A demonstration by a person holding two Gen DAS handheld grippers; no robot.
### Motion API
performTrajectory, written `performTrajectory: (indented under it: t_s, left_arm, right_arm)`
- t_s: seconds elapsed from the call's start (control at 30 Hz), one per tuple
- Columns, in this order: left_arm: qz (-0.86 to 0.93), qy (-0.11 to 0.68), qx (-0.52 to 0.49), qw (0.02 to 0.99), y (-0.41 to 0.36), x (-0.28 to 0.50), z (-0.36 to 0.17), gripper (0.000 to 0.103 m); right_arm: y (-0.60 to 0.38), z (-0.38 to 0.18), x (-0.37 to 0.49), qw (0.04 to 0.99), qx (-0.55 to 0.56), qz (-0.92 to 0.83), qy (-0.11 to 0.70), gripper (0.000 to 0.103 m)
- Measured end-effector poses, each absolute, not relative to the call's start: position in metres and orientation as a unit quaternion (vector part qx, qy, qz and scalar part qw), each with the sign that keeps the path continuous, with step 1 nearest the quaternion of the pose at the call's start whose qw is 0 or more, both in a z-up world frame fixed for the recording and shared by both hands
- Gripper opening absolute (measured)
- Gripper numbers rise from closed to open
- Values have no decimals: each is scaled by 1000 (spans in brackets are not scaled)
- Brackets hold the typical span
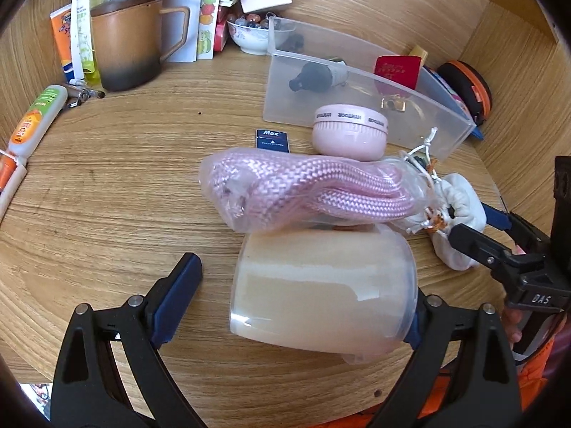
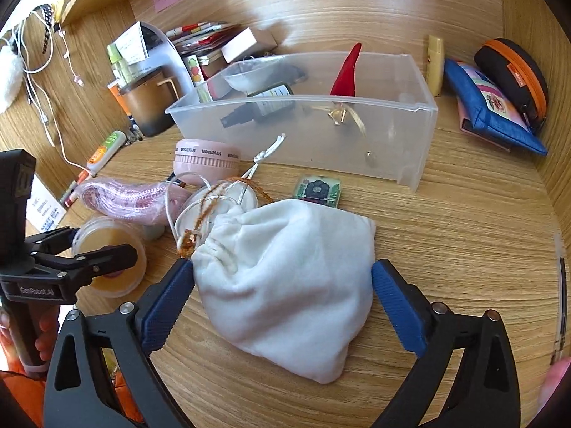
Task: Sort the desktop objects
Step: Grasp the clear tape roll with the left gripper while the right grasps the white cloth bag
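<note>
Sorting step, pick-up stage. My right gripper [image 2: 282,306] straddles the white pouch [image 2: 285,285], jaws wide, pads beside the cloth but apparently not pressing. My left gripper [image 1: 296,296] stands equally wide around a clear tub [image 1: 321,285]; whether its hidden right pad touches, I cannot tell. Next, I judge, each must close, lift and carry to the clear bin [image 2: 421,135] behind. Cluttered wooden desk [image 2: 446,249], walled in wood.
</note>
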State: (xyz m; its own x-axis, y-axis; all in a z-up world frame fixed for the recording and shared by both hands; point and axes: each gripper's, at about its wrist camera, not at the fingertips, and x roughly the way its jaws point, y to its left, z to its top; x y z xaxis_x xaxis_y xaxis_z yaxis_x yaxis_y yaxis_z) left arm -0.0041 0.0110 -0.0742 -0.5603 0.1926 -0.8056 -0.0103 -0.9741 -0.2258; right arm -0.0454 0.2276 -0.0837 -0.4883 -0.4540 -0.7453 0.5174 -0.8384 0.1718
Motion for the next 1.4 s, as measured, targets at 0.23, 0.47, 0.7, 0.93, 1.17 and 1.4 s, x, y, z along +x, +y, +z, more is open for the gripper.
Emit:
performTrajectory:
  t_s: [0.23,0.47,0.7,0.93,1.17,1.4]
  left_arm:
    - [886,-87,-453,49,13,0,-75,95]
    - [892,-89,-440,42,13,6,-74,95]
    - [896,-85,-434,36,15,8,-74,95]
    - [899,-76,-429,47,24,7,-75,77]
    - [903,-65,-423,48,32,8,-74,66]
    - [907,-54,-416,39,33,10,-72,65]
  right_arm:
    - [222,-88,-44,281,420,-861,53,100]
    - [217,-94,-42,275,417,-864,63,100]
    - [218,-102,-42,262,423,-864,74,91]
    - [231,-99,-42,263,422,-866,55,67]
    - [243,-91,-40,261,412,-872,36,53]
    - [259,-79,-36,235,391,-888,50,52]
